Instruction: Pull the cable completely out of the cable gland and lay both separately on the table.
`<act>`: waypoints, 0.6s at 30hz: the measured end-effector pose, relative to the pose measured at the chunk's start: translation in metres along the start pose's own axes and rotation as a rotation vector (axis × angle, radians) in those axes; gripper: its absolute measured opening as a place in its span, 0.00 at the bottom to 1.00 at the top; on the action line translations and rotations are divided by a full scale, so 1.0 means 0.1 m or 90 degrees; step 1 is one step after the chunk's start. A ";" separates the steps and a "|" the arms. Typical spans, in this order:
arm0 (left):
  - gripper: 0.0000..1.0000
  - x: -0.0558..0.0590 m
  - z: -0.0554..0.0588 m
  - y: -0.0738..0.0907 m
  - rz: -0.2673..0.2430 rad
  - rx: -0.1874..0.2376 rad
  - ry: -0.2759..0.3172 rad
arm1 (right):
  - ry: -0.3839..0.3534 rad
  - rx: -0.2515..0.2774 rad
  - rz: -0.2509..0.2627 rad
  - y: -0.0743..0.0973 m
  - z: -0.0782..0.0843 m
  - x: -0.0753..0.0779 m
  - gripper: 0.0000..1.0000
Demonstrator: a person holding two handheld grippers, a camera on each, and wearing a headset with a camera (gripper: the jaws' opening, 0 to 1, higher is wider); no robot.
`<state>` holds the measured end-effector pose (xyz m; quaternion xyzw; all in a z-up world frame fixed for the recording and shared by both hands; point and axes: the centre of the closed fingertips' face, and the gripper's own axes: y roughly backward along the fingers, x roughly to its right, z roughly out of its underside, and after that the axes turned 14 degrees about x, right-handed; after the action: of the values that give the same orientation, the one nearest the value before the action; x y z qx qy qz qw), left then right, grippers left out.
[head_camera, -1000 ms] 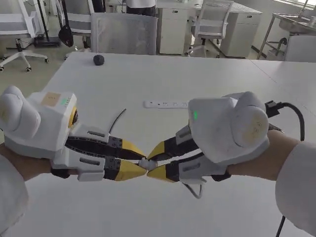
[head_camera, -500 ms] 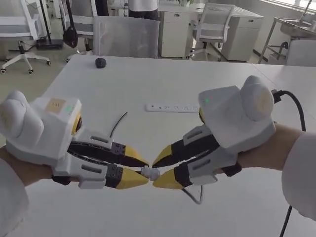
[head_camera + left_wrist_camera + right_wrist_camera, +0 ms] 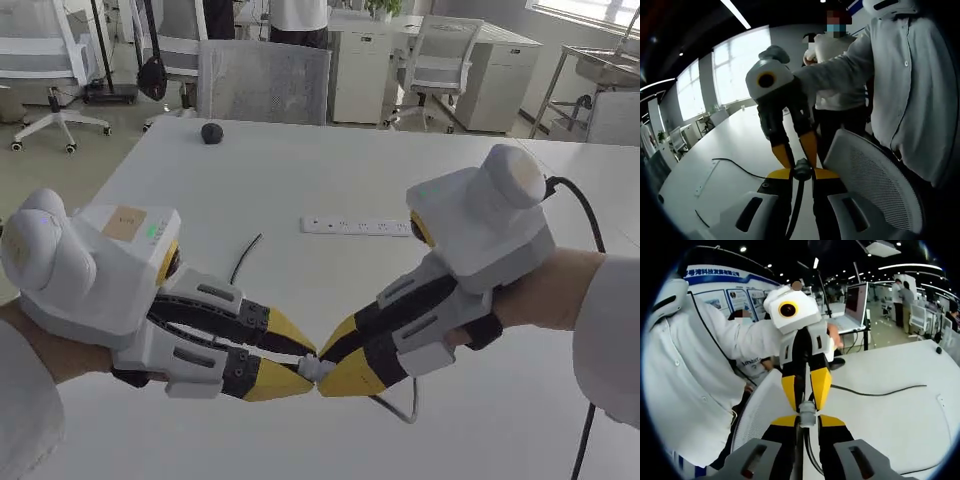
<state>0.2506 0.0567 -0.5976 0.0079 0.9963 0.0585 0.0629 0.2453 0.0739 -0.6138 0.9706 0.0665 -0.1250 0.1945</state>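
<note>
Wall poster [image 3: 720, 282] writing too small to read, left gripper [image 3: 303, 362] and right gripper [image 3: 334, 364] tip to tip, both clamped on cable gland [image 3: 318, 369] above table [image 3: 300, 190], cable [image 3: 405, 412] looping under right gripper.

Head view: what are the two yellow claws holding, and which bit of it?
The cable gland: the left gripper and the right gripper pinch it from opposite ends, with the cable trailing out of it.
</note>
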 end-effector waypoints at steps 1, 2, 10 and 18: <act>0.14 0.00 0.00 0.00 0.001 -0.002 -0.002 | -0.009 -0.002 -0.006 -0.01 0.00 -0.03 0.10; 0.14 0.00 0.00 0.00 0.002 -0.002 -0.002 | -0.008 -0.002 -0.003 -0.01 0.01 -0.02 0.09; 0.14 -0.03 0.04 0.01 -0.006 -0.007 0.003 | 0.028 -0.012 0.019 -0.03 0.02 -0.01 0.09; 0.14 -0.10 0.09 0.05 -0.032 0.009 0.036 | 0.144 -0.021 0.080 -0.05 0.02 0.08 0.08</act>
<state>0.2621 0.0625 -0.6043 -0.0185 0.9979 0.0497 0.0363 0.2520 0.0780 -0.6198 0.9774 0.0292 -0.0010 0.2093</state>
